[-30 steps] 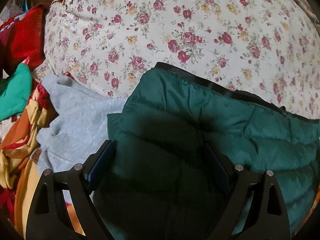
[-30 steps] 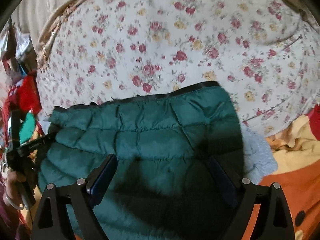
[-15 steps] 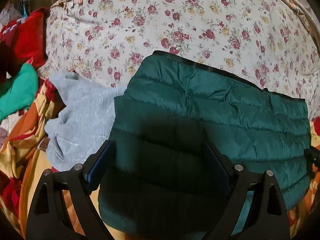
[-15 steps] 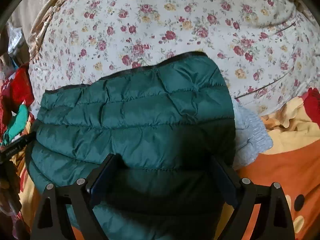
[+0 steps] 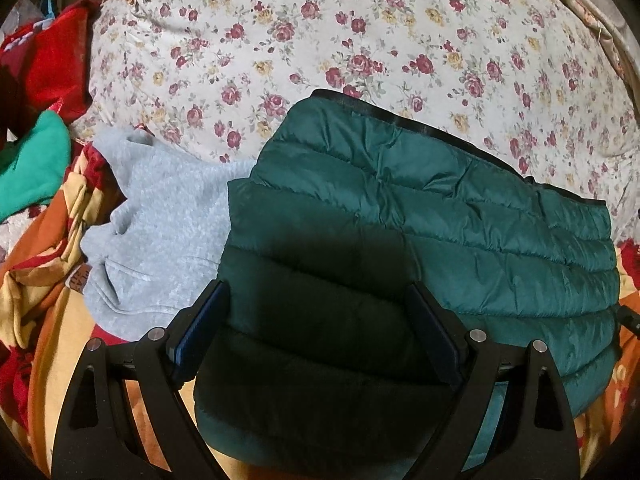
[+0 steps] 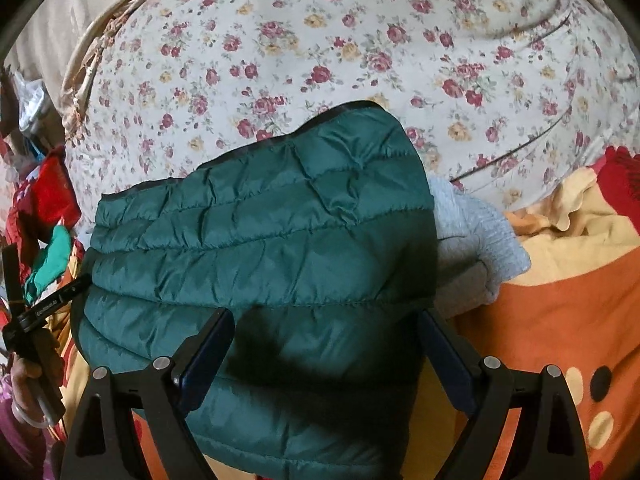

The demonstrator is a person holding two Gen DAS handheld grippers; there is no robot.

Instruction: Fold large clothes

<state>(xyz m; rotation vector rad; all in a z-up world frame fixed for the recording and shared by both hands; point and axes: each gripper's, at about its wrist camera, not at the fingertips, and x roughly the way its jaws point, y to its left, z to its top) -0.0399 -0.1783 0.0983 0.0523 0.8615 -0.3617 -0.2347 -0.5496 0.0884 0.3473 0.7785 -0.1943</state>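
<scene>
Left wrist view: left tongs [image 5: 316, 324] spread wide above the folded green quilted jacket [image 5: 420, 240], pinching nothing; the jacket's near part lies in deep shadow. It rests on a grey sweatshirt [image 5: 160, 232], largely covered, against the floral bedcover [image 5: 360, 40]. Right wrist view: right tongs [image 6: 326, 344] likewise spread over the jacket [image 6: 260, 232]. The person's hand [image 6: 28, 380] is cut off at frame edge.
</scene>
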